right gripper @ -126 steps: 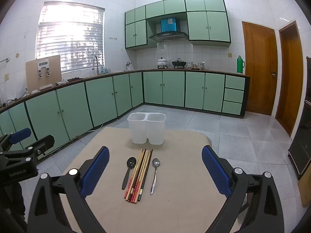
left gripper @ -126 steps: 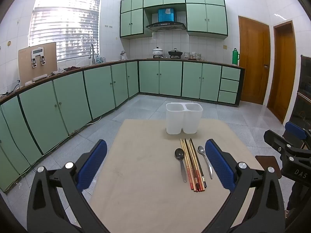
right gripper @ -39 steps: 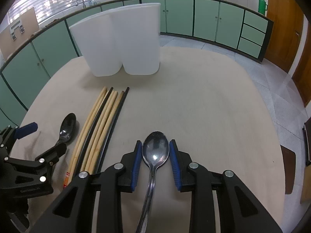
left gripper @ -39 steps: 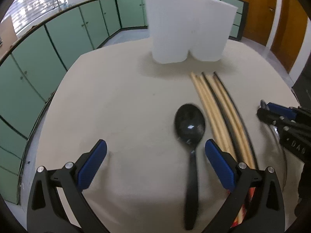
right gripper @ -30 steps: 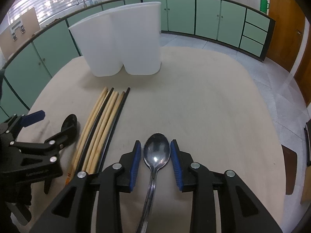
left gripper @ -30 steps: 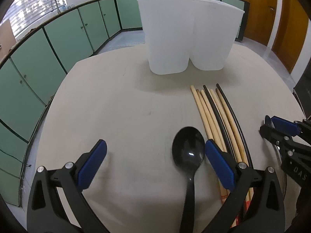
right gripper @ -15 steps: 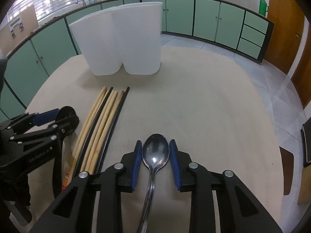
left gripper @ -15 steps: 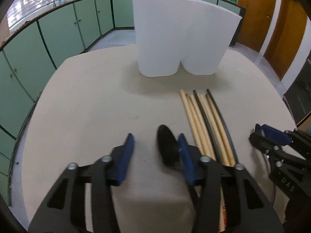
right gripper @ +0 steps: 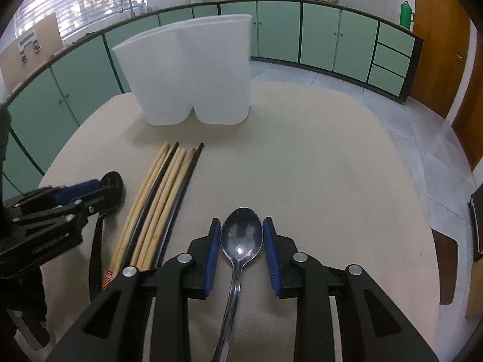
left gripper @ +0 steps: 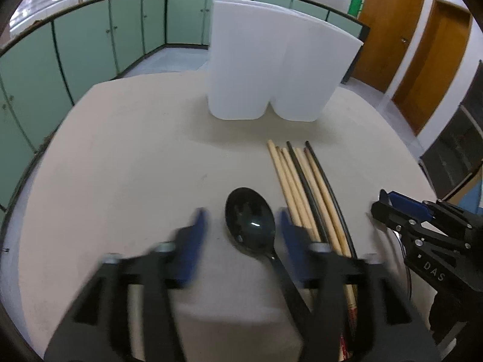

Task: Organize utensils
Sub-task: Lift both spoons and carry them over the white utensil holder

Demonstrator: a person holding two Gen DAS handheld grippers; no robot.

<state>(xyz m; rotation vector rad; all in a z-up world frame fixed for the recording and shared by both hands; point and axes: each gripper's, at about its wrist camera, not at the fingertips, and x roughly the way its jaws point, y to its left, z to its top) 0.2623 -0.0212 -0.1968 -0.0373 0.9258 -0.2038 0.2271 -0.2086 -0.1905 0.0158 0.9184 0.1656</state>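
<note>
Left gripper (left gripper: 241, 235): jaws have just reopened partway; the black spoon (left gripper: 250, 220) lies flat between them, ungripped, so that pickup needs retrying.
Chopsticks (right gripper: 157, 205): untouched beside it.
Right gripper (right gripper: 241, 247): narrow, pads against the metal spoon (right gripper: 241, 238) bowl.
Holder (right gripper: 193, 69): behind.

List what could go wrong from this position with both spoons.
1. The left gripper, jaws just reopened, brackets the black spoon without pressing; its right finger sits close against the chopsticks and may scatter them.
2. The right gripper pinches the metal spoon across its rounded bowl, so it could slip or pivot when lifted.
</note>
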